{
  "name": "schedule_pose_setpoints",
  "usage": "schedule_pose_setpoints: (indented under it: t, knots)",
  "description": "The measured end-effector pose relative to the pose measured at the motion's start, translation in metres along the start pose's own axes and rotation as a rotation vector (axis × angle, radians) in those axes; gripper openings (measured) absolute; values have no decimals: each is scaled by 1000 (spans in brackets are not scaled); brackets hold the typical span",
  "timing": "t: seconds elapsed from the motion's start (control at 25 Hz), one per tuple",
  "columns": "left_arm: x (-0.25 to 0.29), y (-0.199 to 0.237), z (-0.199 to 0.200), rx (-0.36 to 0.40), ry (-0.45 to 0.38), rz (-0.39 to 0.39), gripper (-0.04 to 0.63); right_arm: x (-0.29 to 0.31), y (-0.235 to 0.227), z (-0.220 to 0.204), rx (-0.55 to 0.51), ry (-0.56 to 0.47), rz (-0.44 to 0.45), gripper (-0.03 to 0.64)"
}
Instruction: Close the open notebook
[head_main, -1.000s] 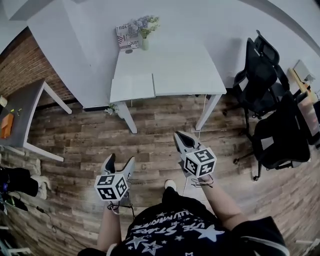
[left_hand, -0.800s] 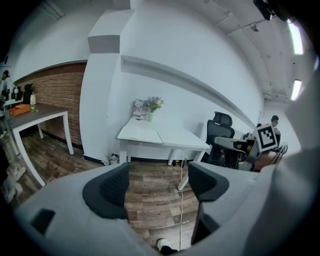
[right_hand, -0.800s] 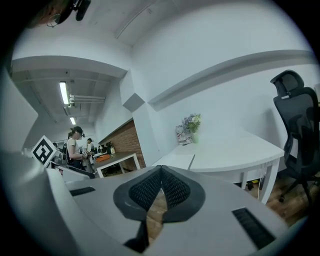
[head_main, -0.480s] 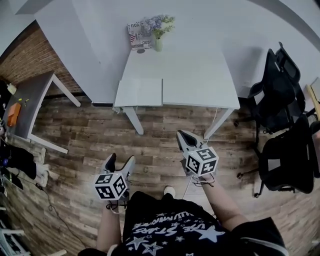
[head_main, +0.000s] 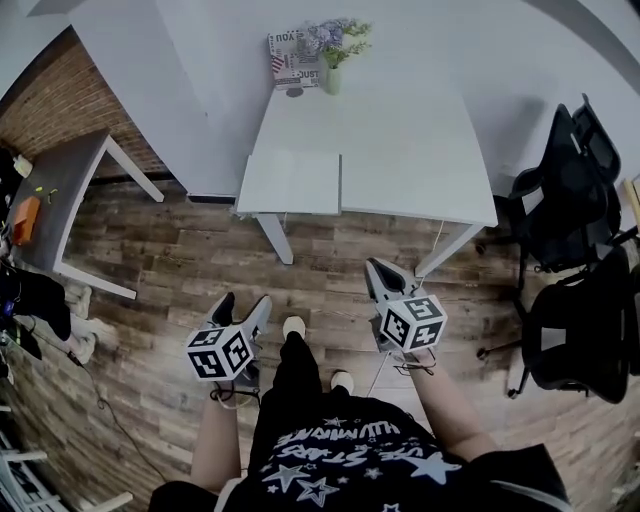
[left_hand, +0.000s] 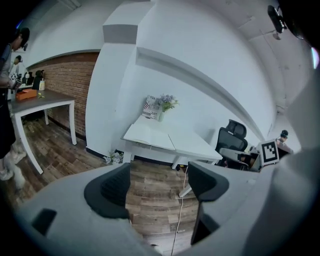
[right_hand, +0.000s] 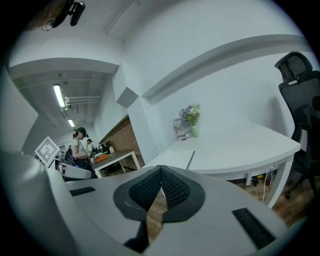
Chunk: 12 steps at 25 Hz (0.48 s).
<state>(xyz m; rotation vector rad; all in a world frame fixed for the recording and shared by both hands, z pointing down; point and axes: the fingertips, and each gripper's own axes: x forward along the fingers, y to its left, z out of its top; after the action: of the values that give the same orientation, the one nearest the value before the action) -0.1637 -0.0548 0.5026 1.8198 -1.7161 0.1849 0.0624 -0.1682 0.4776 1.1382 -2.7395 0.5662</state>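
The open notebook (head_main: 290, 182) lies flat with white pages at the near left corner of the white table (head_main: 420, 150). It also shows in the left gripper view, notebook (left_hand: 149, 134), and in the right gripper view, notebook (right_hand: 176, 160). Both grippers hang over the wooden floor, well short of the table. My left gripper (head_main: 244, 302) is open with nothing between its jaws, and floor shows in the gap of the left gripper (left_hand: 157, 185). My right gripper (head_main: 378, 270) is shut on nothing, its dark pads pressed together in the right gripper view (right_hand: 161, 188).
A vase of flowers (head_main: 333, 72) and a printed card (head_main: 293, 62) stand at the table's far edge. A grey side table (head_main: 70, 200) stands left, black office chairs (head_main: 565, 200) right. People (right_hand: 80, 149) stand far off by the brick wall.
The table and notebook have come nearer and lower in the head view as the person steps forward; a foot now shows between the grippers. Neither gripper's jaws changed.
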Motion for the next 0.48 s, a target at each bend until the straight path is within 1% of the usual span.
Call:
schedule_pose_setpoints:
  t: [0.12, 0.24, 0.48]
  knots:
    - [25, 17, 16, -19, 3, -21, 368, 18, -8, 6, -17, 9, -26, 2]
    - [54, 41, 34, -32, 12, -31, 368, 50, -15, 16, -26, 11, -50, 2]
    - [106, 81, 58, -43, 71, -58, 368, 115, -18, 35, -45, 37, -75, 2]
